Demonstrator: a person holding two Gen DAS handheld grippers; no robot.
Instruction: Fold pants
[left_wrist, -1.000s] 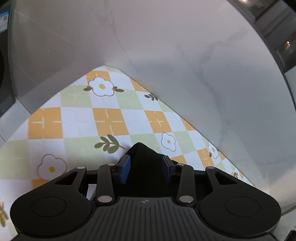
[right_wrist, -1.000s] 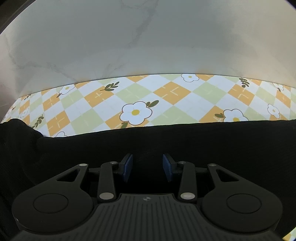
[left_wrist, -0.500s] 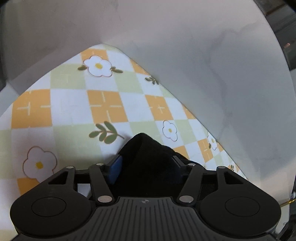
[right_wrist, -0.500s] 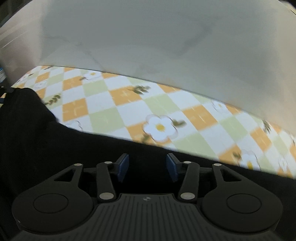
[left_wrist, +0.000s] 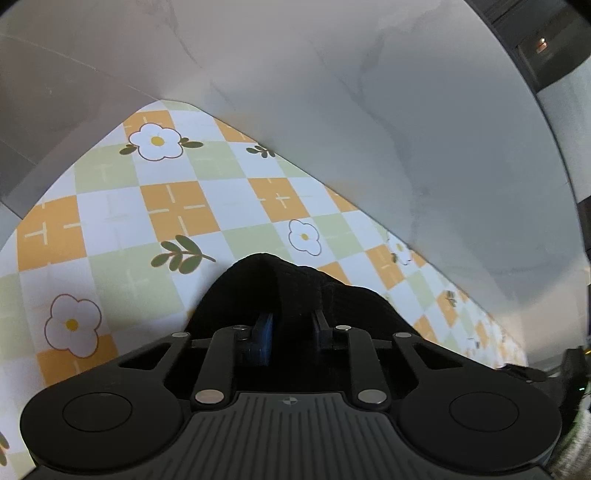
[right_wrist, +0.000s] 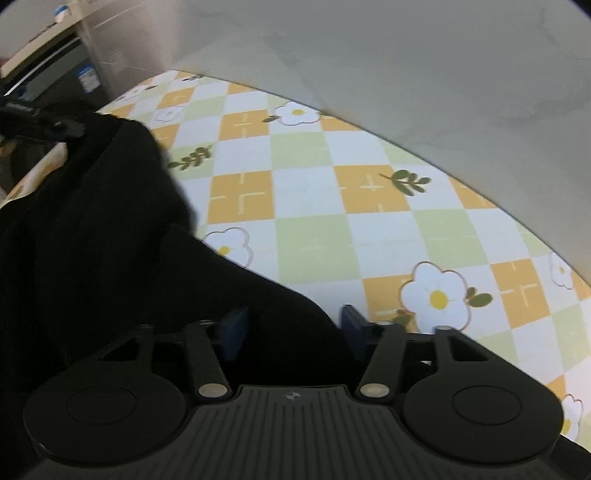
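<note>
The left gripper (left_wrist: 291, 325) is clamped on a bunched fold of the black pants (left_wrist: 288, 284) while the right gripper (right_wrist: 291, 325) straddles the fabric with jaws apart, so the unpinched side could sag and skew the fold across the checked floral cloth (right_wrist: 314, 236) beyond.

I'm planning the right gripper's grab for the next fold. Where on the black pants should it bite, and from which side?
Take the pants at the free edge lying between the right gripper's open fingers, coming in low from the checkered cloth side. That edge runs diagonally over bare cloth, so one finger could probably slide under it. The left gripper looks clamped on another part.
</note>
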